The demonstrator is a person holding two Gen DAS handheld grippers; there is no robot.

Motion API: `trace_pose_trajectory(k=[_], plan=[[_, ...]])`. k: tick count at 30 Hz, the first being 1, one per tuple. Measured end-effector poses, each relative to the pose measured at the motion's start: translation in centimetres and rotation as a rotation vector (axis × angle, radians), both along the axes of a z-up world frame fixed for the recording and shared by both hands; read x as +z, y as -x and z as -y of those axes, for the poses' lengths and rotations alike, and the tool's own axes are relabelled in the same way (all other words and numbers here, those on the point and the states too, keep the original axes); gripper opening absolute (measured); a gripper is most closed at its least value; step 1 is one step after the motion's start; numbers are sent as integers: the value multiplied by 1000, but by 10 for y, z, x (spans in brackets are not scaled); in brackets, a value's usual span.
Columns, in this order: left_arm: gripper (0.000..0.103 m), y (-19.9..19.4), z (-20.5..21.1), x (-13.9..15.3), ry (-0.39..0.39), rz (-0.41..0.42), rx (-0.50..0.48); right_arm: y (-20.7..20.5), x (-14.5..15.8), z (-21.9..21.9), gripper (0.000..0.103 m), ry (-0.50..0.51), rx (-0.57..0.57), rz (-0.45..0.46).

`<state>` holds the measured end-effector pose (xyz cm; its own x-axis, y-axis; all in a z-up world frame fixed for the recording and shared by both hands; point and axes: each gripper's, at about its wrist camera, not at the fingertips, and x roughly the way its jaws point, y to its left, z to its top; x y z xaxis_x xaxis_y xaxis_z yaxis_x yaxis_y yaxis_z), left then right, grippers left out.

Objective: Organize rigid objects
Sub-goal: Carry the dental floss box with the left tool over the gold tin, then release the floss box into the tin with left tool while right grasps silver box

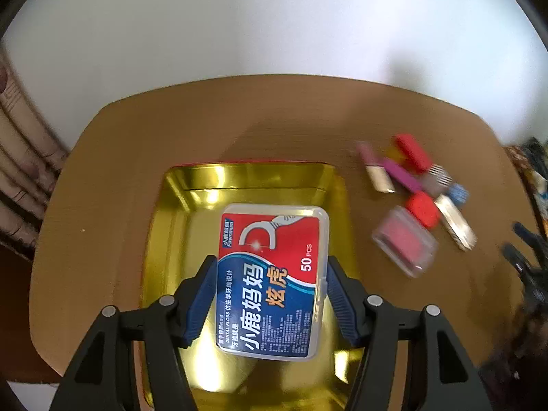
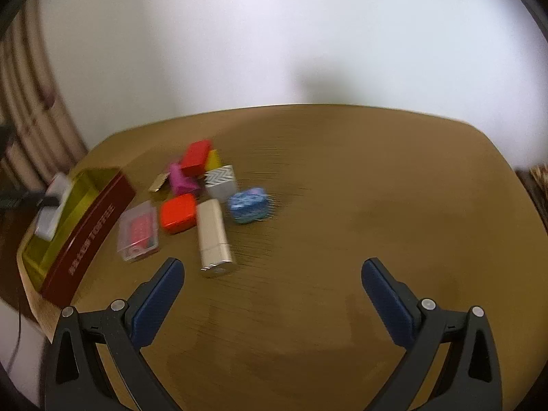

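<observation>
My left gripper [image 1: 272, 267] is shut on a clear dental floss box [image 1: 274, 281] with a red and blue label, held over the gold inside of a tin tray [image 1: 191, 185]. In the right wrist view the tray [image 2: 92, 236] is dark red outside and sits at the table's left, with the floss box [image 2: 51, 212] above it. My right gripper [image 2: 272, 270] is open and empty over bare table. Ahead of it lies a pile of small boxes: a silver one [image 2: 214, 236], two red ones [image 2: 178, 213], a blue one [image 2: 248, 204], a clear case [image 2: 138, 231].
The round brown table [image 2: 342, 188] stands against a white wall. The pile also shows in the left wrist view [image 1: 414, 198], right of the tray. A curtain [image 2: 24, 109] hangs at the left. The right gripper [image 1: 527, 260] appears blurred at the left wrist view's right edge.
</observation>
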<state>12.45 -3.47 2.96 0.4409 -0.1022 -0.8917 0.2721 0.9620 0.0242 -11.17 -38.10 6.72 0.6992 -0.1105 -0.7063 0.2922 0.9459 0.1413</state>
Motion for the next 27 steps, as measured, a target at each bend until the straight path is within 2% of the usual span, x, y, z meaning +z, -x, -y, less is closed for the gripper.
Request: trace_pose_trajectory(k=[4,6,8,12,16,18,22,27], plan=[[63,-25,-9,-17,-7,-22,33,-23,-3,-11,103,27,59,-32],[63,-33,-12,-23,-17,-29,47,-31,-7,-19,98,43,77,-49],[63,-41,-18,-29,-11,-43,72,-36,-10,-15,88,38,97,-65],[63,-52,-25,-36,-4,-57,104,-48,-15,-14,86,24,124,-103],[63,-58,-27,-42,-23,-65,112,-56,-22,-16,85,12,135,-126],[63,-60,-29,-45,-29,-66,114,-60,-26,-14,81,-3,143,-145],[63,-62,-32,-49,-37,-70,124,-72,-33,-12,79,-27,154,-176],[63,-60,-22,-53,-71,-62,112,-85,-38,-14,67,-26,177,-205]])
